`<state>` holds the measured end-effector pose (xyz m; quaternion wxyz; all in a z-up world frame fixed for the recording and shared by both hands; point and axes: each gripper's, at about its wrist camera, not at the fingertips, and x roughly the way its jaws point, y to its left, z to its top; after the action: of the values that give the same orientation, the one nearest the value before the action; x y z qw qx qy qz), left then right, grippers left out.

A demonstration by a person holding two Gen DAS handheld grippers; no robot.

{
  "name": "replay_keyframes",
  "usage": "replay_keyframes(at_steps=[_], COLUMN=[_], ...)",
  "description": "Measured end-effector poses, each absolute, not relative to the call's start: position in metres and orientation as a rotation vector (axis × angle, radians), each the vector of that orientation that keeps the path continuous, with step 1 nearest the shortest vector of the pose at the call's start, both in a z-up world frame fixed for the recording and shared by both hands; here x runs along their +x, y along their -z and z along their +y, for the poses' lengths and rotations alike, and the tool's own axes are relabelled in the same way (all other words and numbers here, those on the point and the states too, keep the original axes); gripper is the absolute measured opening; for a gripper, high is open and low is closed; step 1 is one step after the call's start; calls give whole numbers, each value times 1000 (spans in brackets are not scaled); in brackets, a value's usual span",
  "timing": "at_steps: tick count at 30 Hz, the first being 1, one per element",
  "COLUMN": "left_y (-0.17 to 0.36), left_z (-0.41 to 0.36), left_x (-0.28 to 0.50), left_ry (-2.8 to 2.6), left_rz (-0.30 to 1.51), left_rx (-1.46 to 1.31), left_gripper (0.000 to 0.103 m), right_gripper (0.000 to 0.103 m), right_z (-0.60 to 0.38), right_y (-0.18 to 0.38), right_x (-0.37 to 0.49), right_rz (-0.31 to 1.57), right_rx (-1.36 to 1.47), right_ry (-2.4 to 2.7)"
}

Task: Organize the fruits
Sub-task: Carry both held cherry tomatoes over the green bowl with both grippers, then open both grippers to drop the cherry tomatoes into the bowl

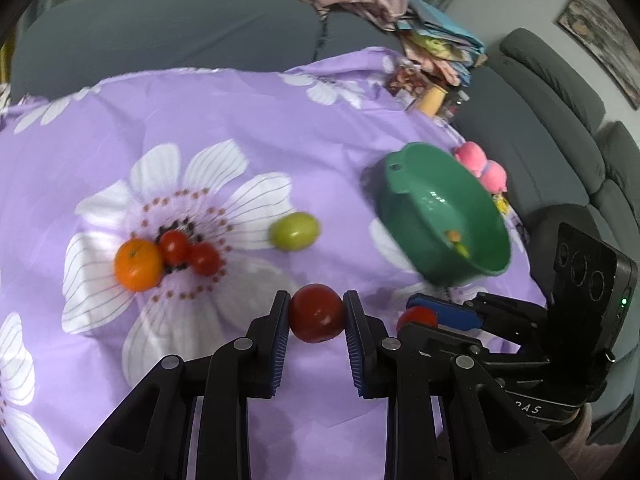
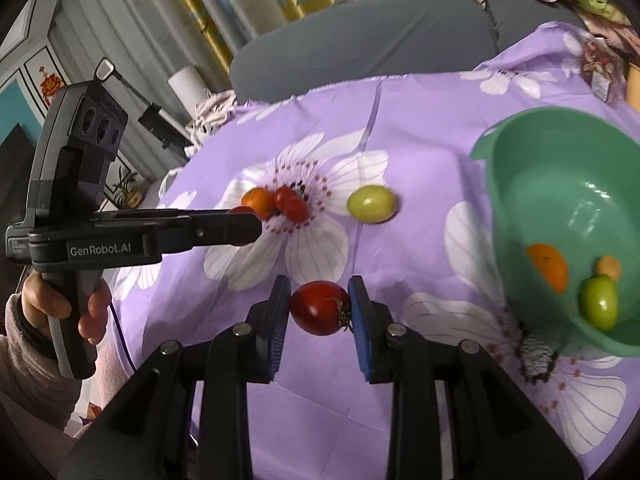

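Both your left gripper [image 1: 317, 312] and right gripper [image 2: 320, 307] pinch soft, thin-skinned red tomatoes at frame centre across their middles, so squeeze gently.

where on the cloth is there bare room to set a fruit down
Bare cloth lies between the green fruit and the green bowl, and behind the fruits toward the grey sofa. It is crowded around the orange and two small tomatoes.
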<state>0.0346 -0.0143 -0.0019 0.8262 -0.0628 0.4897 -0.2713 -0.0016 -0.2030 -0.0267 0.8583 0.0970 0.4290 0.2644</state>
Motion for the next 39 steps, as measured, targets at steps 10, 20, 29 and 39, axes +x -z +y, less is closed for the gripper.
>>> replay_keyframes(at_steps=[10,20,29,39], left_y=[-24,-36,-36,-23], left_z=[-66,-113,-149,-167], left_x=[37,42,52,58], left_ry=[668,753,794,791], left_rz=[994,978,978,1003], left_rx=[-86,-40,6,54], left_gripper=[26,26,26,26], right_gripper=[30,30,30,30], right_z=[-256,-304,-337,-352], right_y=[1,-7,-6,4], right_x=[-13,-18,-12,0], right_rz=[794,726,704,716], right_rx=[263,319,333,338], right_ry=[-474,-384,-296,-255])
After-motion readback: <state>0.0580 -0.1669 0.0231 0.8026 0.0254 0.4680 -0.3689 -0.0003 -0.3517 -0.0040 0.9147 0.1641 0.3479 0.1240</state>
